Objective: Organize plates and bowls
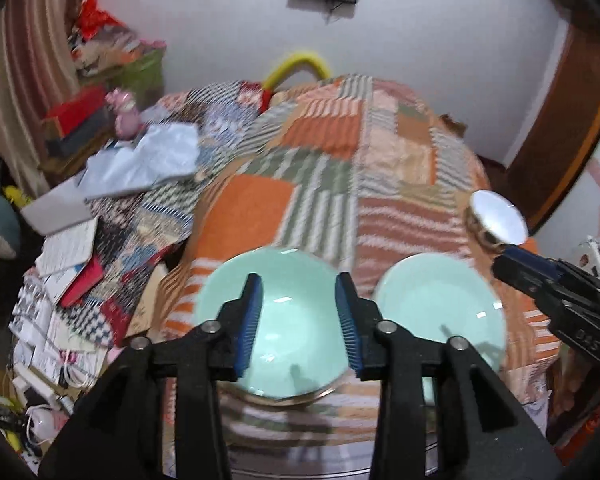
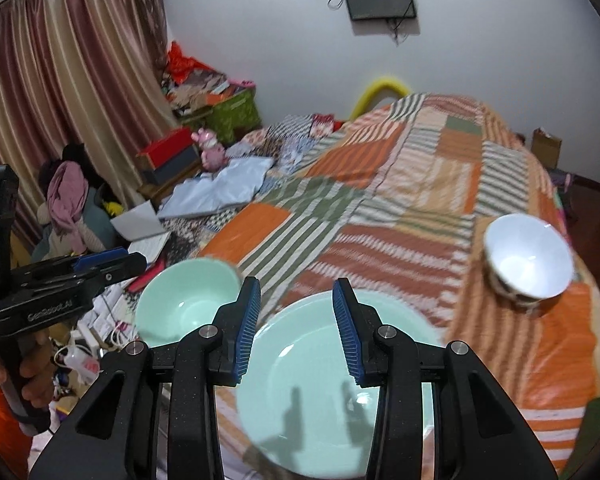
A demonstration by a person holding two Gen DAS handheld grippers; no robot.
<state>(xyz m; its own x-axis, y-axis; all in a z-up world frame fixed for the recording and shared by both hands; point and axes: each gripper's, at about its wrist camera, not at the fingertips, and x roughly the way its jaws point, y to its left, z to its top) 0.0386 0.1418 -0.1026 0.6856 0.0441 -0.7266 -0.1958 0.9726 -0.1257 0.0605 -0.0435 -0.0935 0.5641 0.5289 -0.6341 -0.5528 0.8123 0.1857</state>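
**Over the bed, both tongs empty before the first pick**

On the patchwork bed (image 2: 400, 184) lie three pieces. Leftmost, at the near edge, sits one green bowl (image 1: 272, 320), with the left tongs (image 1: 299, 324) hovering above it, spread wide and holding nothing. Right of it lies one green plate (image 2: 324, 392), under the right tongs (image 2: 296, 330), equally wide and empty. Farthest right stands one white bowl (image 2: 528, 256), apart. Sorting looks barely begun; the next move likely calls for lowering onto a rim and closing.

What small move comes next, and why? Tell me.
Probably lower the left gripper onto the green bowl: its jaws are open and empty above it, and the green plate beside it looks like a base for stacking.
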